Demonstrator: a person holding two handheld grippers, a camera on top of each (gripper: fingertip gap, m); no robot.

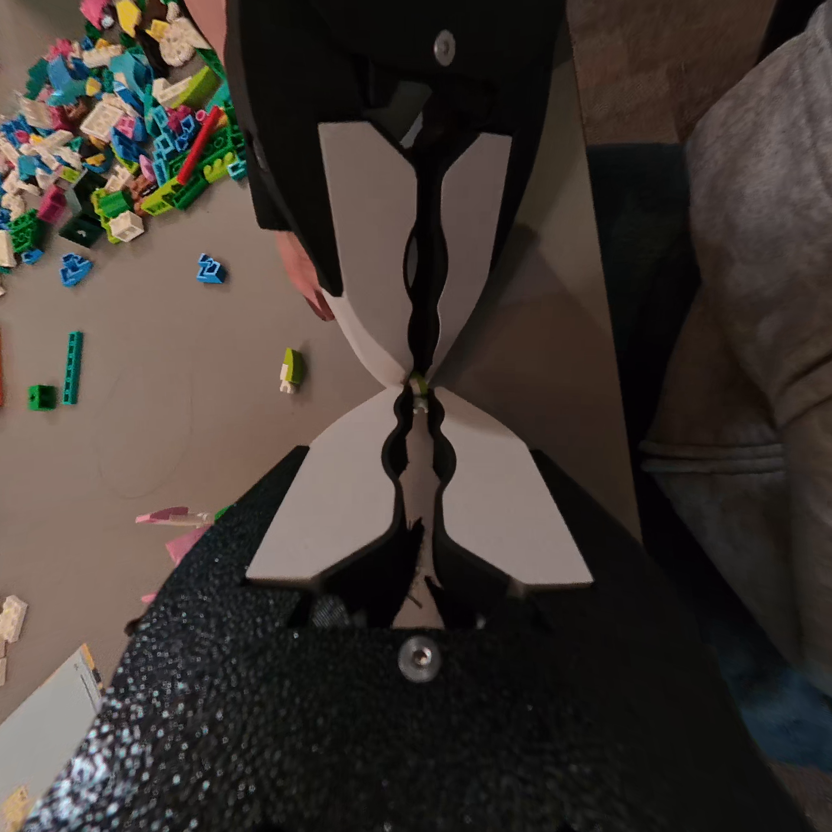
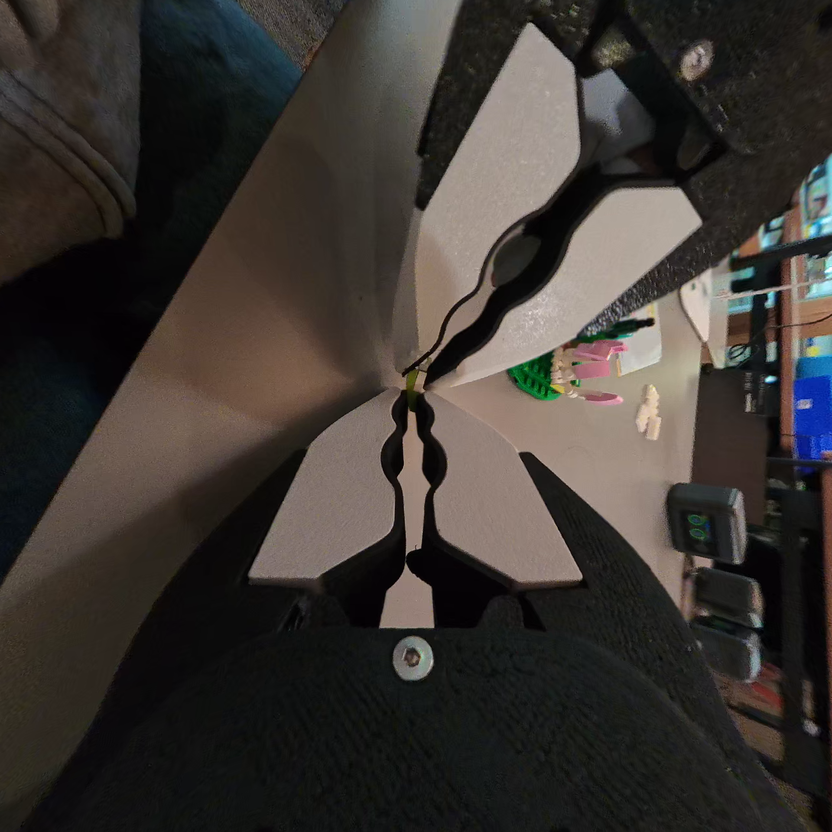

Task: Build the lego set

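Observation:
My two grippers meet tip to tip above the grey table point(image 1: 180, 450). A small lime and white lego piece point(image 1: 420, 388) is pinched between them. In the left wrist view my left gripper point(image 1: 418, 402) comes from below, shut on the white end. The right gripper point(image 1: 419, 374) comes from above onto the lime end. In the right wrist view my right gripper point(image 2: 412, 400) is shut on the lime piece point(image 2: 412, 391), and the left gripper point(image 2: 422, 367) reaches in from the upper right. Most of the piece is hidden by the fingertips.
A pile of loose bricks point(image 1: 112, 135) lies at the far left. Nearby lie two blue pieces point(image 1: 210, 270), a teal beam point(image 1: 72, 367), a green cube point(image 1: 42, 397) and another lime and white piece point(image 1: 291, 369). A green and pink flower build point(image 2: 581, 373) stands at the right. A person's grey sleeve point(image 1: 765, 315) is beside the table edge.

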